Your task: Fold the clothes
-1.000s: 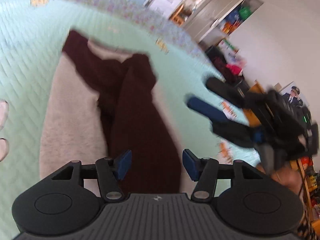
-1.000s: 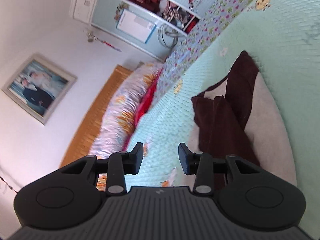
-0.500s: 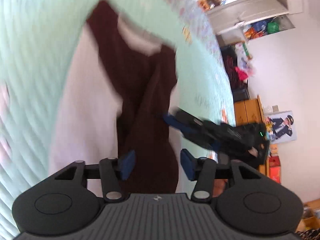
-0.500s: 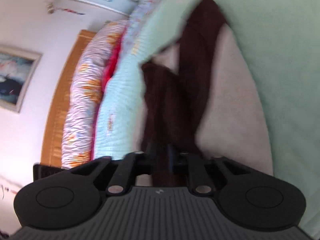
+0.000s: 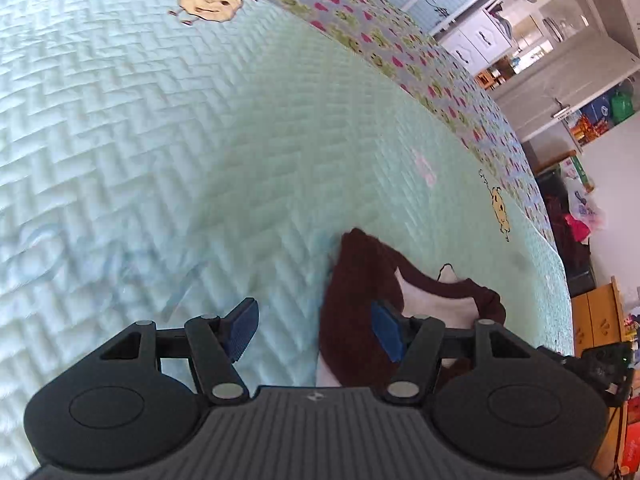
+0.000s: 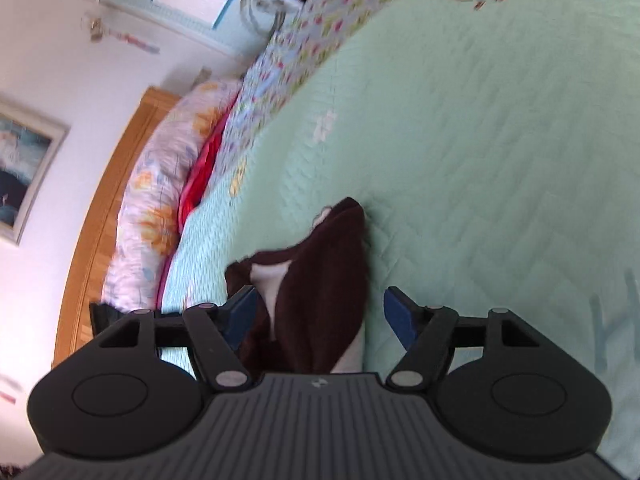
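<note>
Left wrist view: the left hand-held gripper hangs with its blue-padded jaws opening and nothing pressed between them, over the pale green quilted bed cover. The dark brown and white fleece garment lies on that cover under its right finger and just ahead. In the right wrist view, the right hand-held gripper is also opening, its pads clear of the same garment, which lies between and below them, nearer the left finger.
</note>
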Demonstrator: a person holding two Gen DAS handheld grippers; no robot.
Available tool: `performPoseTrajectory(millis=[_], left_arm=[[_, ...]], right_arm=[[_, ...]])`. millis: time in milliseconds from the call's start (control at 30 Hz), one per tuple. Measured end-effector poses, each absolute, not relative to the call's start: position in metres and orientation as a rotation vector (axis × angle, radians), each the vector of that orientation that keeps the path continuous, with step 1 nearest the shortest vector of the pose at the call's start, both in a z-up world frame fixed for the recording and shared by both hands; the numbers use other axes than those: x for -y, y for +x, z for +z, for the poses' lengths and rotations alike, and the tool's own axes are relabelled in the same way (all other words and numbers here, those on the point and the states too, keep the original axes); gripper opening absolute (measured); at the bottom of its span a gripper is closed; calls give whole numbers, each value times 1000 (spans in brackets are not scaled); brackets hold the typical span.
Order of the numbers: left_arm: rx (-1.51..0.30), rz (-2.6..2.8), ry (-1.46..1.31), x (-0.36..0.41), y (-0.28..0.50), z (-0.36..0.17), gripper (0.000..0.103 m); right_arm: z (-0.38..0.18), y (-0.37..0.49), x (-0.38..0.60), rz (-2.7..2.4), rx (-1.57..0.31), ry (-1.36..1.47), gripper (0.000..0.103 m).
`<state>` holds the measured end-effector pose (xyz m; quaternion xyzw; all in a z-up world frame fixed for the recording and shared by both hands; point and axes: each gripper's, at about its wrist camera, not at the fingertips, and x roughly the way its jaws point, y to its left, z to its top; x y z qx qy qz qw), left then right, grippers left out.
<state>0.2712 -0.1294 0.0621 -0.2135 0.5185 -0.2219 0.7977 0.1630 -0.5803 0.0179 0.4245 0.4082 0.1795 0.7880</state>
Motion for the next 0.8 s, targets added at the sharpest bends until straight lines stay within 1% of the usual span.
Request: performPoseTrajectory(millis=[133,200,400,500,533,567,600,633,667,700,800], left_arm=[[-1136,-534,-446,129,282,49,67],[-1144,-581,-471,125,283,45,76],[-1164,-714,-498,147,311,30,78],[-1142,-768,-482,162,321,25,78],[-1127,-778,-484,165,322,23,78],[-1120,-784,-485,168,323,23,77],[-1115,-792,-474,171,323,24,72],[-1109,-800,-452,174,322,26,66],[-1111,-802,-430,177,320,26,43],[-1110,-784,-400,180,318,27,30],[-1085,-729,-304,190,308,35,21]], right_arm=[[-1,173,584,440,-936,944,72],[-9,175,587,474,-925,994,72],[-21,197,583,600,-910,1052,71],[-22,209,579,642,-924,1026,64],[-23,212,579,641,-931,1021,57],[-24,214,579,632,-940,1020,46],[-26,215,579,620,-951,1012,39],[-28,215,578,604,-964,997,25],[-28,215,577,594,-968,986,20],[-27,213,576,589,-963,981,20],[-20,208,568,562,-947,936,21]])
